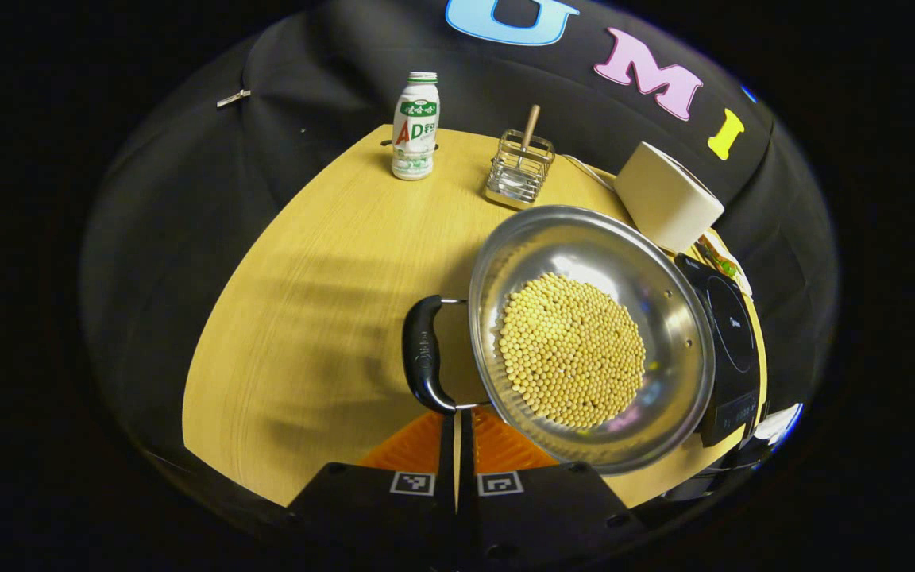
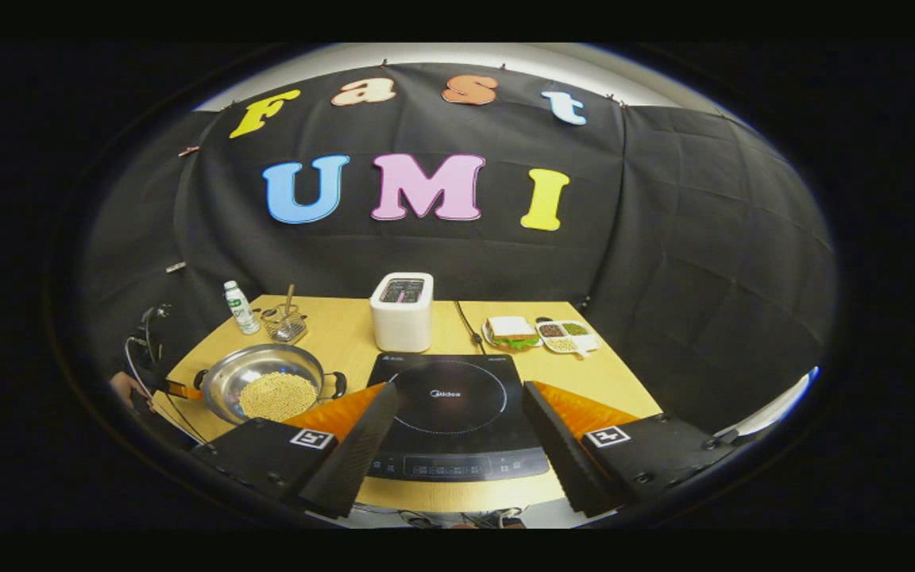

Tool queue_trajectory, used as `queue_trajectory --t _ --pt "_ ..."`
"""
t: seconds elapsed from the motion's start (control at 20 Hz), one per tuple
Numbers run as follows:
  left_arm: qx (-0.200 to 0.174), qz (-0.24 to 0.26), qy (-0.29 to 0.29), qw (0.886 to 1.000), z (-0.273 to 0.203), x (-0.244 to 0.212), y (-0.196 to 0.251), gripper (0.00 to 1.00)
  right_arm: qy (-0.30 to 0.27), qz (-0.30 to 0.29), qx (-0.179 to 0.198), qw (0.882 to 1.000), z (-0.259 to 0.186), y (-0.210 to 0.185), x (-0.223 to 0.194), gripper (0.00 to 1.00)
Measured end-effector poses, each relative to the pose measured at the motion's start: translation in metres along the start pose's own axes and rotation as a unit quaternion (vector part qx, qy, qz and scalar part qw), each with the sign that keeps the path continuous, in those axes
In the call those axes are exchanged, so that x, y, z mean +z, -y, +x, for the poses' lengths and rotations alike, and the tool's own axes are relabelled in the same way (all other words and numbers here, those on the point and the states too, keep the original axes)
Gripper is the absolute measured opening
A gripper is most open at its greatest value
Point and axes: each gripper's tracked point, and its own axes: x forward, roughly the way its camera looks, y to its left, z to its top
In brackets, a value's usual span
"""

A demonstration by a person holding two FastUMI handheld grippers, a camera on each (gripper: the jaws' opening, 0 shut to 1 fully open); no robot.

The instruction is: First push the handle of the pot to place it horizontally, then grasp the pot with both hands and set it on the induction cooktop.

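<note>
While my left gripper [image 1: 456,429] is nearly closed, its tips sit just below the pot's handle [image 1: 423,353]. I see my right gripper [image 2: 457,433] wide open above the induction cooktop [image 2: 449,409], holding nothing.

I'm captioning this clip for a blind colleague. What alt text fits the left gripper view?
The left gripper, fingers closed together, sits just short of the black side handle of a steel pot holding yellow beans on a wooden table. An induction cooktop lies beyond the pot, with a bottle, wire basket and white toaster behind.
</note>
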Motion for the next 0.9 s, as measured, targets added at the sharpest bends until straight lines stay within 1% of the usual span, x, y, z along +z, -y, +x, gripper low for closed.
queue_trajectory --t 0.15,0.3,0.35,0.4,0.6,0.65,0.75,0.85,0.9 --pt "0.008 0.01 0.006 1.0 0.008 0.015 -0.009 0.05 -0.008 -0.004 -0.007 1.0 0.004 0.004 -0.005 0.98" --pt "0.018 0.024 0.009 1.0 0.017 0.027 -0.016 0.05 -0.019 0.003 -0.001 1.0 0.009 -0.003 -0.012 0.98" --pt "0.022 0.024 0.009 0.999 0.021 0.03 -0.019 0.05 -0.022 0.009 0.005 1.0 0.009 -0.007 -0.015 1.0" --pt "0.024 0.023 0.009 0.999 0.023 0.033 -0.02 0.05 -0.022 0.014 0.01 1.0 0.008 -0.01 -0.015 0.99" --pt "0.022 0.01 0.017 1.0 0.02 0.036 -0.018 0.05 -0.034 0.015 0.02 0.999 0.014 -0.015 -0.025 0.99" --pt "0.024 0.009 0.021 0.999 0.016 0.036 -0.018 0.05 -0.038 0.022 0.028 0.999 0.017 -0.021 -0.026 0.99" --pt "0.034 0.011 0.04 0.999 0.001 0.039 -0.02 0.05 -0.047 0.036 0.062 0.996 0.023 -0.045 -0.032 0.99" --pt "0.034 0.014 0.079 0.996 -0.02 0.052 -0.019 0.05 -0.068 0.043 0.09 0.993 0.034 -0.069 -0.043 0.99" --pt "0.028 0.023 0.106 0.994 -0.034 0.061 -0.015 0.13 -0.072 0.049 0.103 0.991 0.041 -0.081 -0.044 0.99"
